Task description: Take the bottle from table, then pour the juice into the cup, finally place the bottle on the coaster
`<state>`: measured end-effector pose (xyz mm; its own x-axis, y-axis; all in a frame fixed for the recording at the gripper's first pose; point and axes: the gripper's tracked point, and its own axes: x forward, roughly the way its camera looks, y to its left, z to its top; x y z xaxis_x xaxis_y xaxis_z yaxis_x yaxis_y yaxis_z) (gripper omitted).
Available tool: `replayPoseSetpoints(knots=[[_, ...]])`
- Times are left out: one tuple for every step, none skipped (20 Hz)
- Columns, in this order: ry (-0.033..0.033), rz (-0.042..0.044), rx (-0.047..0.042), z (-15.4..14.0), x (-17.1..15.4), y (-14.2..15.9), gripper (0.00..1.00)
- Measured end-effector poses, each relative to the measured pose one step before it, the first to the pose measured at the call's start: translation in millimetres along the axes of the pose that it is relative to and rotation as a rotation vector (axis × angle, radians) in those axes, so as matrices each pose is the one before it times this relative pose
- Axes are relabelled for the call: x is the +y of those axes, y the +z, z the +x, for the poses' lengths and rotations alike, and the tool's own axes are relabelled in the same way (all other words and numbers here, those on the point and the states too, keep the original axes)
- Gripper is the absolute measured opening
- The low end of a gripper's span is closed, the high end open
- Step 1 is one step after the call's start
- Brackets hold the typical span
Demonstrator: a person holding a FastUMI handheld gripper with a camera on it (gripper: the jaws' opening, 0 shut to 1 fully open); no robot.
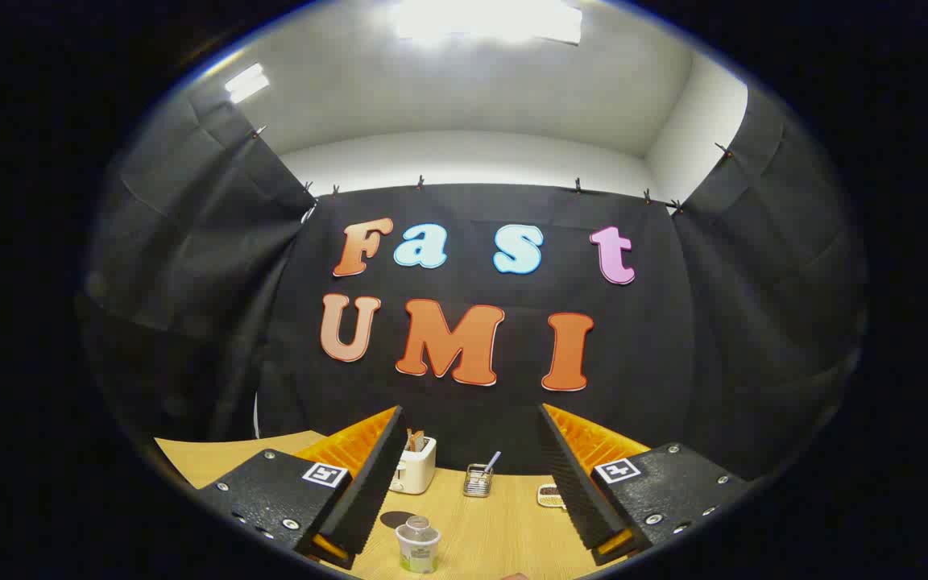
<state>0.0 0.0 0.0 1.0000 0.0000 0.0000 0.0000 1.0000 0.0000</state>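
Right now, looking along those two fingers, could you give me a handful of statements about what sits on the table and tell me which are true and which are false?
1. The gripper is open, with nothing between its fingers. True.
2. The bottle lies on its side. False: it stands upright on the wooden table, between the fingers.
3. A dark round coaster lies beside the bottle, closer to the white toaster. True.
4. The white toaster stands nearer than the bottle. False: it stands beyond it, by the black cloth wall.
5. A small wire basket stands near the toaster. True.
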Motion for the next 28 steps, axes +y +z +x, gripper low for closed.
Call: replayPoseSetpoints(knots=[[0.01065,-0.00381,-0.00235,-0.93,3.27,-0.79,0.96],[0.00804,-0.00619,-0.00406,-0.89,2.41,1.46,0.96],[0.00406,-0.00893,-0.00663,-0.68,1.19,2.07,0.96],[-0.00174,-0.00914,-0.00852,-0.86,0.00,1.91,0.95],[-0.00977,-0.01340,-0.00475,0.05,-0.96,1.73,0.95],[-0.01562,-0.01277,-0.00594,-1.76,-3.08,0.72,0.95],[-0.00345,-0.00905,-0.01285,-1.37,1.08,2.98,0.94],[0.00237,-0.00294,-0.01379,-1.98,2.81,3.56,0.94],[0.00518,0.00128,-0.00664,-1.62,3.05,1.87,0.94],[0.00595,0.00599,-0.00076,-0.27,3.03,0.08,0.94],[0.00710,0.00787,0.00186,0.43,1.80,-0.91,0.94],[0.00586,0.00708,0.00196,0.94,1.35,-0.36,0.93],[0.00376,0.00573,-0.00062,1.09,0.55,0.40,0.93],[0.00054,0.00385,-0.00078,1.86,-0.41,0.06,0.93],[-0.00352,0.00386,0.00202,1.17,-1.22,-0.99,0.92],[-0.00635,0.00452,0.00429,1.88,-2.24,-1.49,0.92],[-0.00580,0.00784,0.00764,1.72,-1.39,-1.76,0.92],[-0.00083,0.01055,0.00475,2.53,0.15,-1.14,0.92],[0.00070,0.01301,0.00059,1.98,0.03,0.84,0.92],[-0.00077,0.01470,0.00100,1.14,-0.29,0.86,0.91],[0.00018,0.01094,0.00242,3.63,-0.40,-1.08,0.92],[-0.00509,0.00744,0.00535,1.63,-1.85,-1.97,0.93],[-0.00432,0.00468,0.00591,0.39,-1.23,-2.86,0.95],[-0.00065,0.00607,0.00435,-0.54,0.39,-3.69,0.96],[0.00611,0.00696,0.00488,-0.54,1.91,-5.17,0.96],[0.00821,0.00667,0.00982,0.01,3.06,-6.65,0.96],[0.00571,0.00700,0.01285,-0.59,1.55,-8.44,0.96],[0.00715,0.00726,0.01141,-0.72,1.30,-9.02,0.96]])
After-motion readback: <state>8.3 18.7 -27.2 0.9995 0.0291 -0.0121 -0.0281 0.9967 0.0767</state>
